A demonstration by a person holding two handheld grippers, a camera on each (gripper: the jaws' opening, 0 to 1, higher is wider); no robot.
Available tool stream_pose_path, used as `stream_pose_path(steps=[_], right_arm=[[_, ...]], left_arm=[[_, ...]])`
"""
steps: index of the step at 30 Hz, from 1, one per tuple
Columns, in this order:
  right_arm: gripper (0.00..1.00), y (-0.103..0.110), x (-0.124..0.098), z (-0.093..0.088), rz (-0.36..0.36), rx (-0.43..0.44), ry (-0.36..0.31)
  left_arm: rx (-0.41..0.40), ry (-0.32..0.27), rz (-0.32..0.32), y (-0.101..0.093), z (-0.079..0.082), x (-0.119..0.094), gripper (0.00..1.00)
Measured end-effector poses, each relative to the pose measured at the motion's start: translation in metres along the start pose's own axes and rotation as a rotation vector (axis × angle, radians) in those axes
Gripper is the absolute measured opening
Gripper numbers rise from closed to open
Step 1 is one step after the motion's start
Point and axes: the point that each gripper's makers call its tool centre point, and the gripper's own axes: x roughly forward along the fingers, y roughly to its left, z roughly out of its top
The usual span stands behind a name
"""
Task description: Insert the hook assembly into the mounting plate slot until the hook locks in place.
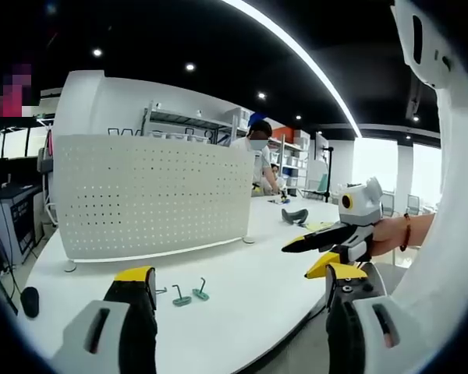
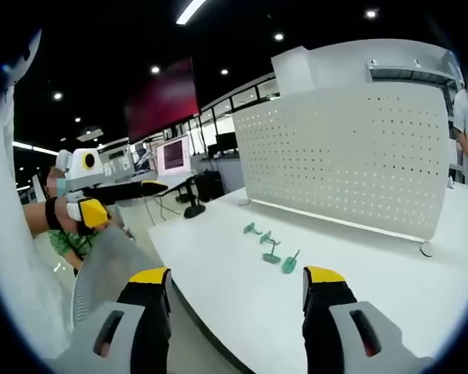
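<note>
A white perforated mounting plate [image 1: 152, 195] [image 2: 351, 156] stands upright on feet on the white table [image 1: 242, 319]. Small green hook assemblies [image 1: 181, 296] lie on the table in front of it; in the right gripper view several hooks [image 2: 271, 253] lie in a loose row. My left gripper [image 1: 238, 276] hovers over the near table edge, open, with nothing between its jaws. My right gripper [image 2: 236, 276] is also open and empty, a little short of the hooks. Each gripper shows in the other's view, held up by a hand: the right gripper [image 1: 312, 253] and the left gripper [image 2: 125, 199].
The table's front edge [image 2: 187, 304] runs just under both grippers. A dark object [image 1: 295, 216] lies farther along the table. People [image 1: 257, 152] stand behind the plate near shelves. Monitors [image 2: 174, 156] and desks stand beyond the table's end.
</note>
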Motion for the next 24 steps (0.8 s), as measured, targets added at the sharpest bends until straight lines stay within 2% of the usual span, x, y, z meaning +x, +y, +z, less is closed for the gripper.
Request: stream_pose_path(steps=[17,20,24], right_arm=[[0.68,-0.020,0.016,0.004,-0.023,0.003,0.000],[0.67,-0.024,0.022,-0.001,-0.009,-0.017,0.035],[0.67,-0.025,0.025,0.000,0.008,-0.034,0.040]], left_arm=[[-0.013,0.003,-0.013,0.021,-0.002,0.021,0.91],[-0.002,0.004,-0.030,0.020,0.000,0.025,0.92],[0.004,0.005,-0.033,0.022,-0.001,0.024,0.92]])
